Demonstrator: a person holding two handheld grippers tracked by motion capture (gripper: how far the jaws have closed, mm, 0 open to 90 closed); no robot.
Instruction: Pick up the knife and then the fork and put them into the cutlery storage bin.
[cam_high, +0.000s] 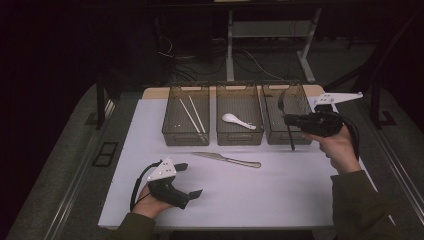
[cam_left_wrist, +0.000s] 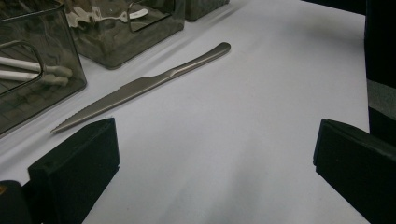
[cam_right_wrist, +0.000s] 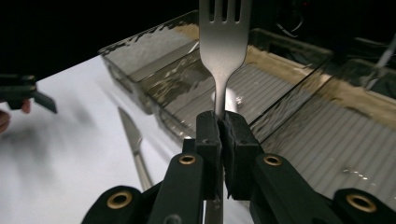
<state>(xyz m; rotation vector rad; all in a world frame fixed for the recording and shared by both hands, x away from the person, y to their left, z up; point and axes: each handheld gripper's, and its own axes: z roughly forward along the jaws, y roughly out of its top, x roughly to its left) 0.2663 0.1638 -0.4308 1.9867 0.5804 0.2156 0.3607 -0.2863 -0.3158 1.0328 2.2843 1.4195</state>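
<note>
Fork (cam_right_wrist: 223, 42) sits at upper centre of the right gripper view, clamped by the neck in the right gripper (cam_right_wrist: 223, 135), tines up over the bins (cam_high: 289, 131), presumably for sorting. Left gripper (cam_high: 185, 181) waits lower left, jaws apart, near the knife (cam_left_wrist: 140, 88).

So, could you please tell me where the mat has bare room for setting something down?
The white mat is bare between the knife and its near edge, right of the left tool. It is crowded along the three bins.
</note>
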